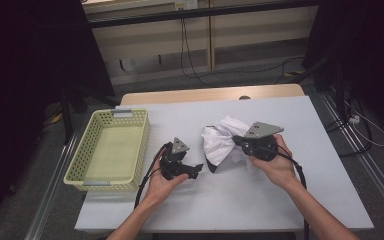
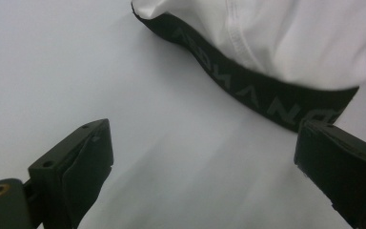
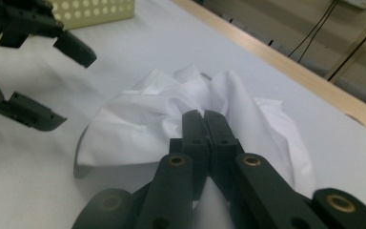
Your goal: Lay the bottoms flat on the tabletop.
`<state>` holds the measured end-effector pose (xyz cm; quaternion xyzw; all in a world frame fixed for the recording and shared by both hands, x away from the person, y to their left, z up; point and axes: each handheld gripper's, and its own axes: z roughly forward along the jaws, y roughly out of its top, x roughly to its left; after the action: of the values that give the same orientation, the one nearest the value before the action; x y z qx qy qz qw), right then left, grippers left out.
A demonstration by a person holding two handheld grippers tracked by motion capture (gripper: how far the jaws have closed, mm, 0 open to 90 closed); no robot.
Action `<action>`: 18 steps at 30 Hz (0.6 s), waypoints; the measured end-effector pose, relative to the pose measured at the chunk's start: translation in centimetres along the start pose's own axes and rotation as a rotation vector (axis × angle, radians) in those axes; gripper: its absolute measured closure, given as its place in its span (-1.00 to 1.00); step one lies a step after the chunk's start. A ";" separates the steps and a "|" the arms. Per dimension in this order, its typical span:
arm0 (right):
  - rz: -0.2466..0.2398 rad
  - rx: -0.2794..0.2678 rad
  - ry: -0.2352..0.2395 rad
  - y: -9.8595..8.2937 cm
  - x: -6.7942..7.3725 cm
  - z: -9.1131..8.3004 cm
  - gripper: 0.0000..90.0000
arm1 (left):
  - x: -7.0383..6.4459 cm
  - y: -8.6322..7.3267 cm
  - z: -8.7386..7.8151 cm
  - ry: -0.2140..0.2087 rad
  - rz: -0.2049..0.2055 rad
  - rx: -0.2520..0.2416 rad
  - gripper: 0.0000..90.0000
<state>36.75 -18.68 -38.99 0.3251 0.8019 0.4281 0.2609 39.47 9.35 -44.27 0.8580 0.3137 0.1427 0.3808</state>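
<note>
The crumpled white cloth garment with a black elastic waistband (image 1: 220, 145) lies near the middle of the white-covered table (image 1: 290, 200), well apart from the pale yellow perforated plastic basket (image 1: 111, 150) at the table's left edge. The right gripper (image 3: 204, 117) pinches a fold, jaws closed on fabric, probably to lift it. The left gripper (image 1: 196, 170) waits wide open just before the waistband (grey woven lettering there, too blurred to read).
</note>
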 end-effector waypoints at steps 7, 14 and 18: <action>0.036 -0.045 -0.062 0.5 -1.9 -2.2 0.98 | -1.0 0.5 0.2 -0.035 -0.025 -0.048 -0.87; 0.070 -0.013 -0.153 -1.1 -4.2 -3.7 0.98 | -2.0 0.8 0.7 -0.062 -0.001 -0.036 -0.87; 0.072 0.023 -0.199 -2.4 -5.6 -4.1 0.98 | -1.5 0.8 0.6 -0.053 -0.008 -0.026 -0.87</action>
<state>36.91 -25.97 -38.20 0.3977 0.7645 0.3936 0.3201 38.98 7.63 -44.14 0.8552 0.3053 0.1223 0.4005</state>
